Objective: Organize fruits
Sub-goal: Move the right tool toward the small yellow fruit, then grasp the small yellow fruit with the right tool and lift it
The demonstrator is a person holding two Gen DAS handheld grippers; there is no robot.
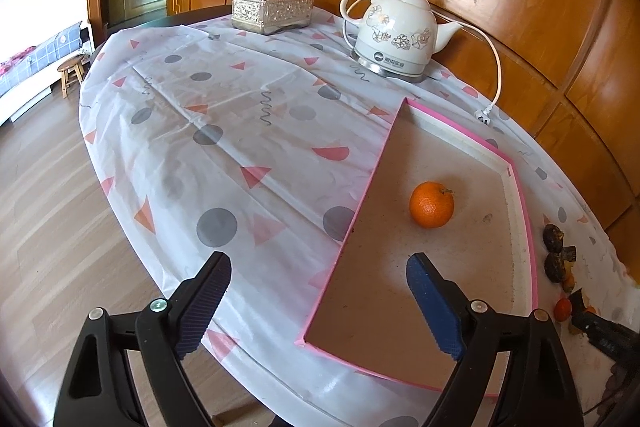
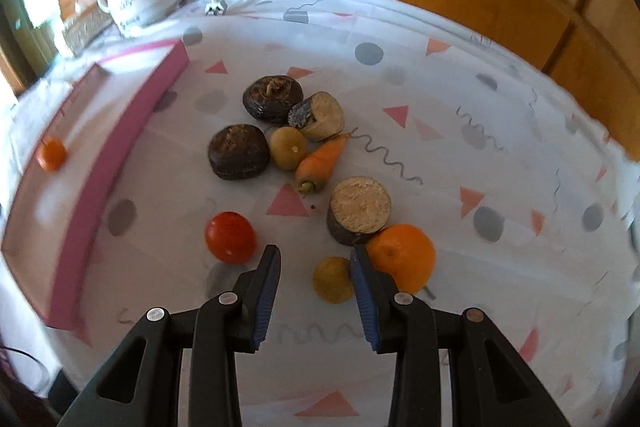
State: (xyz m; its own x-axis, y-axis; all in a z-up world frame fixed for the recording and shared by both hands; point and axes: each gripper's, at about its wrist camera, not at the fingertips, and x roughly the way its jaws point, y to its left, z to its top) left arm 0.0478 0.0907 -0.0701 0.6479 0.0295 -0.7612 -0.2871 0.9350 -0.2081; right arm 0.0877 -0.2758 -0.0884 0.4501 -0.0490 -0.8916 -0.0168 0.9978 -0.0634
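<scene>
A small orange (image 1: pixel 431 204) lies in the pink-rimmed tray (image 1: pixel 524 195); it also shows in the right wrist view (image 2: pixel 51 154) inside the tray (image 2: pixel 120 155). My left gripper (image 1: pixel 318 269) is open and empty above the tray's near left rim. My right gripper (image 2: pixel 316 259) is open and empty, low over the cloth. A small yellow-green fruit (image 2: pixel 332 279) lies by its right finger. A red tomato (image 2: pixel 231 237) is to the left, a large orange (image 2: pixel 402 257) to the right. Further off lie a carrot (image 2: pixel 322 159) and another yellow-green fruit (image 2: pixel 287 147).
Two dark round lumps (image 2: pixel 239 151) (image 2: pixel 273 98) and two cut brown pieces (image 2: pixel 358 209) (image 2: pixel 318 115) lie among the fruit. A white kettle (image 1: pixel 394 35) with cord and plug (image 1: pixel 483 115) and a tissue box (image 1: pixel 273 10) stand at the back. Wood panelling borders the table.
</scene>
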